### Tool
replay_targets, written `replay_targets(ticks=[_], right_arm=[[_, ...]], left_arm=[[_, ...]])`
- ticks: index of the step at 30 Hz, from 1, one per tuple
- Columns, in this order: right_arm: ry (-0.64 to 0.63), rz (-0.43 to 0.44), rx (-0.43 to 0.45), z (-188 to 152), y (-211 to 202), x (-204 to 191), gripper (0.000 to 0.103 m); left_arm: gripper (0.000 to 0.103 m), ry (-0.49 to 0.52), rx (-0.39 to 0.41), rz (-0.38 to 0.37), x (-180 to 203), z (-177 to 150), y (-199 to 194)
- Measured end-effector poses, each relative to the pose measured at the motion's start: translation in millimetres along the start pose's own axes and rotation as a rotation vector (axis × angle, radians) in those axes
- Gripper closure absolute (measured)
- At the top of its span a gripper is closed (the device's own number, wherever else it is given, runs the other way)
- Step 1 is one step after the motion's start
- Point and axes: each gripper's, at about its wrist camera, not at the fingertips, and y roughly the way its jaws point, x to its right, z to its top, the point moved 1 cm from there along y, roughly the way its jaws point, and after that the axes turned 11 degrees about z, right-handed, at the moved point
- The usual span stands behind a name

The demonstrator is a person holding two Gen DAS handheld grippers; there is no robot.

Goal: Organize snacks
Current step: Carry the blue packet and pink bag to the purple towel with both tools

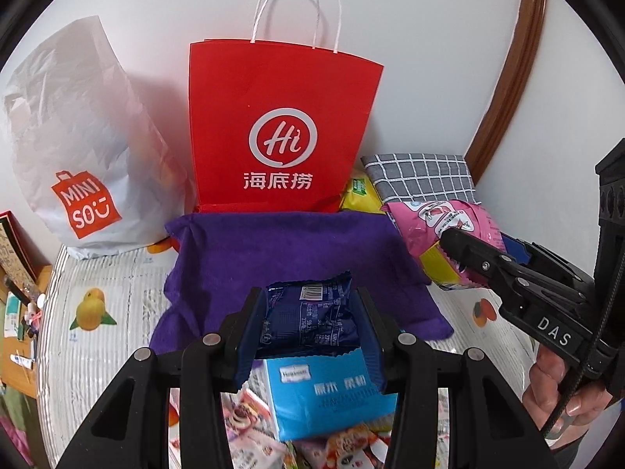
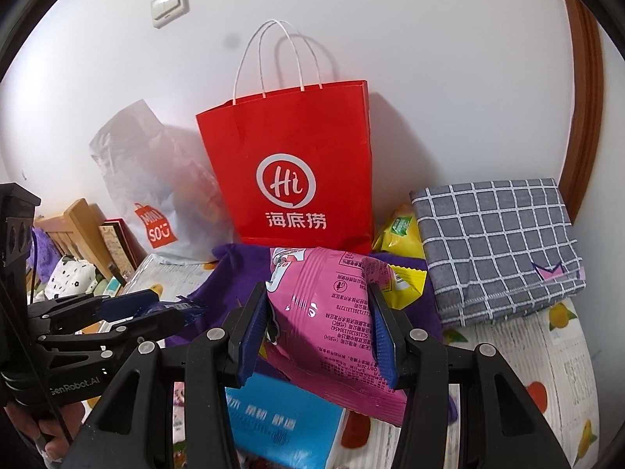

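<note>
White wall closes the background, and a fruit-printed cloth covers the surface. Against the wall stand a red paper bag marked "Hi" with Chinese characters and, at upper left, a white bag marked "MINISO". A purple felt bin lies at centre frame in front of the red bag.

In its own view the left gripper clamps a dark blue snack packet, barcode uppermost, its long axis pointing toward the bin just ahead and above it in frame. The right gripper pinches a pink snack bag across its width, its print too small to read; the bin lies directly beyond it. Both hands look about equally near. A light blue pack with Chinese lettering lies below the jaws, and a grey checked cloth sits at right.
</note>
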Motion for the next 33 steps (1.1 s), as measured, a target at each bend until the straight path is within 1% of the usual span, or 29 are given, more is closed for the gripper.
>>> replay_targets(ticks=[9,10,14,16,20,23,30,33], right_arm=[[-0.008,-0.022,-0.005,21,26,24,0.055],[-0.006,-0.023,-0.008,21,28,28,0.055],[0.008,-0.044,-0.03,23,42,51,0.055],[0.021,-0.056,-0.05,23,51,64,0.055],[0.02,-0.051,-0.087,21,68,79,0.055],[0.011,-0.04,-0.12,18,83,85,0.055],[0.017,-0.027,-0.226,3,124,101,0.055],[0.04,-0.032,-0.263,-4,137,107,0.055]], left_arm=[[0.06,0.027,-0.005,0.044,-10,19,29],[0.06,0.025,-0.022,0.046,-13,20,33],[0.06,0.011,-0.042,0.065,-30,22,56],[0.06,0.014,-0.051,0.081,-38,22,69],[0.06,0.015,-0.065,0.11,-55,26,89],[0.06,0.004,-0.082,0.108,-63,30,105],[0.06,0.023,-0.137,0.107,-60,29,148],[0.06,0.021,-0.158,0.121,-61,28,163]])
